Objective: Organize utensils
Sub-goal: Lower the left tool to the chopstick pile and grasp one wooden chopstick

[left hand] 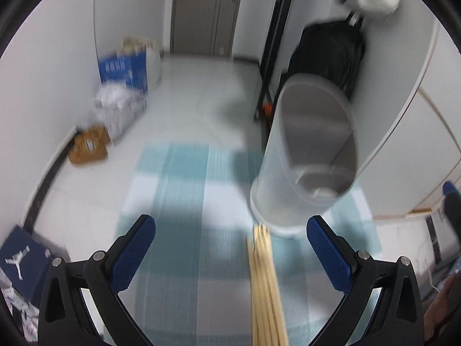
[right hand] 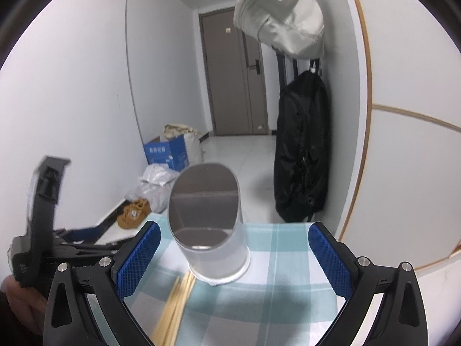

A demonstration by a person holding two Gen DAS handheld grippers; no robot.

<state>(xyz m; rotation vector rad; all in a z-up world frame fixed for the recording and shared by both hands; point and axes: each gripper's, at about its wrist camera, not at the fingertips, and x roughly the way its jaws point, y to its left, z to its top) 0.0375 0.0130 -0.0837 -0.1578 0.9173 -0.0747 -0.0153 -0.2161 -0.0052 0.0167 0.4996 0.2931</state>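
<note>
A bundle of wooden chopsticks (left hand: 266, 285) lies on the blue-and-white checked cloth (left hand: 178, 201), its tips touching the base of a white cylindrical utensil holder (left hand: 305, 155). My left gripper (left hand: 230, 253) is open above the cloth, with the chopsticks between its fingers. In the right wrist view the holder (right hand: 213, 225) stands upright and empty, with the chopsticks (right hand: 175, 302) to its lower left. My right gripper (right hand: 233, 256) is open and empty, just short of the holder. The left gripper's body (right hand: 40, 230) shows at the left.
The cloth-covered table ends just beyond the holder. On the floor past it are a blue cardboard box (right hand: 167, 151), white plastic bags (right hand: 155, 184) and brown shoes (right hand: 134, 212). A black coat (right hand: 302, 152) and a pale bag (right hand: 282, 14) hang on the right wall.
</note>
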